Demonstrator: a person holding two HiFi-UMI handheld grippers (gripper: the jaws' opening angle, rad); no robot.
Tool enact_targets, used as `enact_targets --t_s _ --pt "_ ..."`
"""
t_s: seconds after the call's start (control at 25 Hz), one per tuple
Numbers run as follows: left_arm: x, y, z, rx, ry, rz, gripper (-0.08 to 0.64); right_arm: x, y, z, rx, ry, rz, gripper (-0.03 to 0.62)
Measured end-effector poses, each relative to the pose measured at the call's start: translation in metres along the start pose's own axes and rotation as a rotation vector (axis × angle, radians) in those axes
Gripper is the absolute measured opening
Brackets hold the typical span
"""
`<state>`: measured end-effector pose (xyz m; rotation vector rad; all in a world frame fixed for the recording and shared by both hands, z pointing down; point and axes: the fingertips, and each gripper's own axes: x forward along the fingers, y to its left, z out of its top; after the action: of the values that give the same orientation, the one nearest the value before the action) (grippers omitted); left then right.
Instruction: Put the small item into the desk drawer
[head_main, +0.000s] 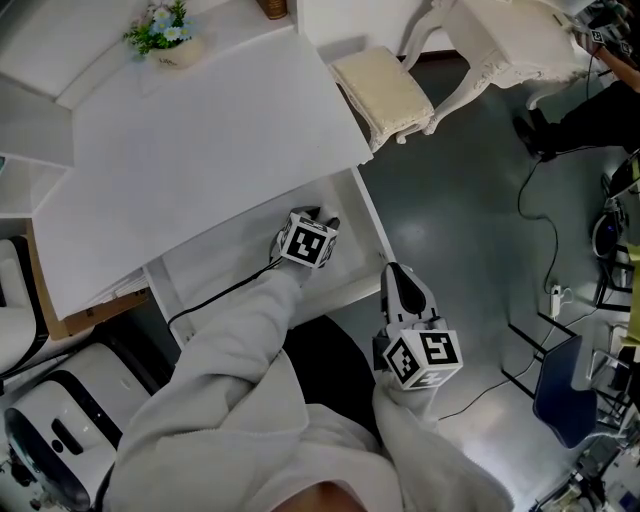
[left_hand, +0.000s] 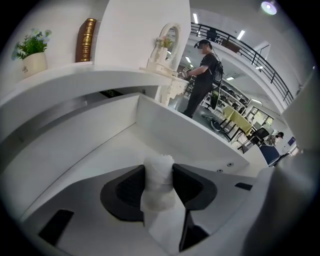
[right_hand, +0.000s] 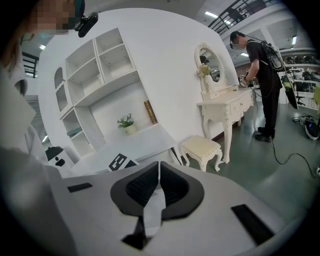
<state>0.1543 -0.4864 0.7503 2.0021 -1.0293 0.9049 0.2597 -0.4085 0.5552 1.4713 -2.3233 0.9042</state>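
Left gripper view: your left gripper (left_hand: 159, 170) is part-open and pinching the item (left_hand: 160, 192), a small white crumpled wad. The pads press both its sides and its top pokes out past the tips. Ahead of the jaws is the open drawer (left_hand: 95, 160), floor bare, with a drawer wall off to the right. Head view has that gripper (head_main: 318, 216) tipped down inside the drawer (head_main: 225, 272), just out from the front edge of the surface (head_main: 200, 150). So the item is over the drawer, held, not yet released. Can't tell if it touches the drawer floor.

Right gripper (right_hand: 159, 167): jaws closed together, nothing in them. Head view puts it (head_main: 396, 275) just beside the drawer's right front corner, over the floor.

Step in hand, my read: the drop.
- Bring the wad near the drawer floor, then open the jaws wide.
- The wad looks light and crumpled and could cling to a pad, so open fully and lift straight back out.
- Aim mid-drawer, away from the wall and the surface overhang, so the marker cube doesn't knock the edge.
- Don't squeeze harder.
- The right gripper looks well placed to push the drawer front shut afterwards. Hold it off the drawer until the left gripper is out, or you trap it.
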Motion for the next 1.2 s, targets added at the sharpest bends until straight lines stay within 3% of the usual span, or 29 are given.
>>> enact_targets --t_s 0.76,0.88,1.2 --pt "0.008 0.009 -0.003 -0.064 -0.021 0.03 0.215 -0.003 0.0 0.001 0.016 -0.016 0.003 0.037" --pt "0.004 0.008 -0.006 -0.073 -0.021 0.017 0.286 -0.004 -0.001 0.001 0.02 -0.021 0.003 0.037" --pt "-0.033 -0.006 -0.002 -0.103 -0.085 -0.086 0.336 -0.002 0.01 -0.002 0.014 -0.026 0.021 0.037"
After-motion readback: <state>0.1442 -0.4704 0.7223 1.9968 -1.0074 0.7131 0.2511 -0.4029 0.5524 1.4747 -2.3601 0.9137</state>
